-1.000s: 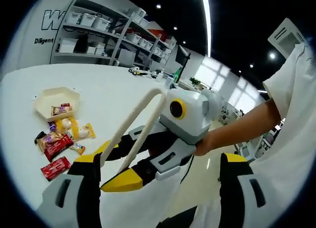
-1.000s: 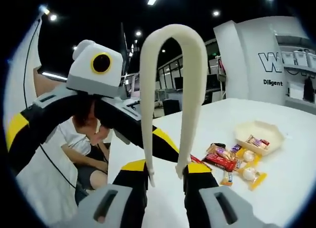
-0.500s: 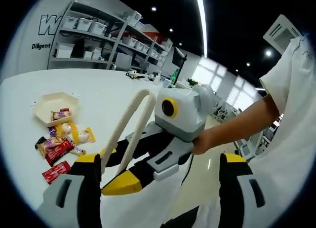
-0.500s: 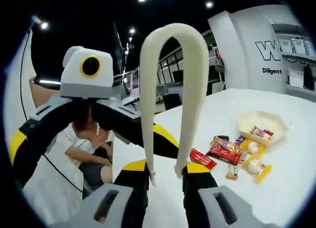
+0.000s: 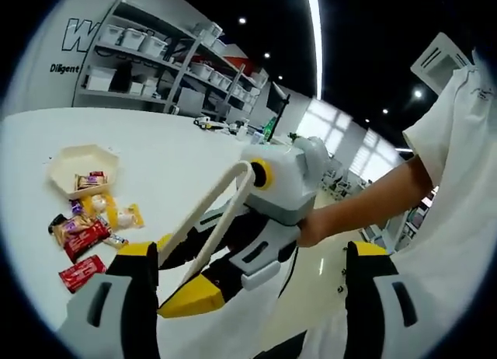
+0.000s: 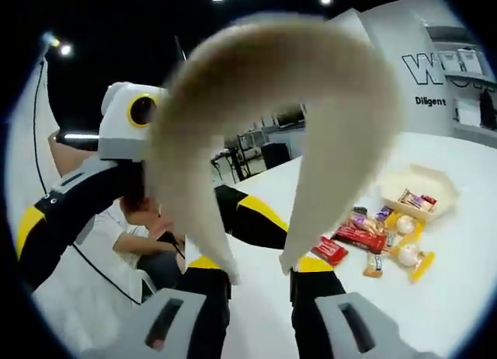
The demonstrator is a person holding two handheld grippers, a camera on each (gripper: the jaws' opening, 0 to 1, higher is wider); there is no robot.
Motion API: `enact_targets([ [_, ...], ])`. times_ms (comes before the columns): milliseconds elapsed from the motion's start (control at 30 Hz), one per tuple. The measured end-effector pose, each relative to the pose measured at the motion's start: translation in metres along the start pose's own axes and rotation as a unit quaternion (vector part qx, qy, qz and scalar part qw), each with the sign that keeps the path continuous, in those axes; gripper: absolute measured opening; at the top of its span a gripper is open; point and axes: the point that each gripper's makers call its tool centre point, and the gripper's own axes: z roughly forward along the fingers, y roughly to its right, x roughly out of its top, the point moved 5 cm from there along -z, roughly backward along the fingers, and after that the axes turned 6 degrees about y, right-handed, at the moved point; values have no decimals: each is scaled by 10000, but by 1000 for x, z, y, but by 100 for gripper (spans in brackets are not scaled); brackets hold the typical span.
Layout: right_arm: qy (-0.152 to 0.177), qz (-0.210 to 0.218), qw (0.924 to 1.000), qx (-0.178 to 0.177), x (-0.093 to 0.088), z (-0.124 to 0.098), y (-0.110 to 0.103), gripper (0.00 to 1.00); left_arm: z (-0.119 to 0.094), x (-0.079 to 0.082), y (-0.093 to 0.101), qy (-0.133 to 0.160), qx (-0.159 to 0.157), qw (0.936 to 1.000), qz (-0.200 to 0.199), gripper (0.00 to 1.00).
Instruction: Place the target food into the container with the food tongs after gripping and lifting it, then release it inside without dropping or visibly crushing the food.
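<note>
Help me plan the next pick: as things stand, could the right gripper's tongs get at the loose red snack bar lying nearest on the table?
Probably yes. The right gripper holds the tongs by their two tips, bend outward, so they need turning first. The red snack bar lies apart on open table, nothing over it.

a broad white bench (image 5: 167,145) runs toward metal shelving (image 5: 147,64) loaded with pale bins against a white wall with dark lettering (image 6: 443,71). the ceiling is dark, with a long light strip (image 5: 314,29) and small spotlights. bright windows (image 5: 330,126) lie beyond.
</note>
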Motion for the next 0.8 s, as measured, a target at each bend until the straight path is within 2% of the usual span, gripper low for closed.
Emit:
enact_targets([
  [67,-58,-73,10000,-30,-1,1,0,21,0,0,-2,-9,16,10000,-20,97],
  [133,-110,63,9999,-29,-1,0,1,20,-1,-2,-3,-33,19,10000,-44,96],
  [300,-66,76,9999,-105,1,-1,1,16,-2,-3,-4,-70,62,10000,7,95],
  [700,-25,-55,9997,-240,1,-3,4,17,-11,-8,-9,-181,219,9996,58,95],
  [800,5,-60,9996,-267,2,-4,3,18,-13,-12,-9,-291,231,9993,18,94],
])
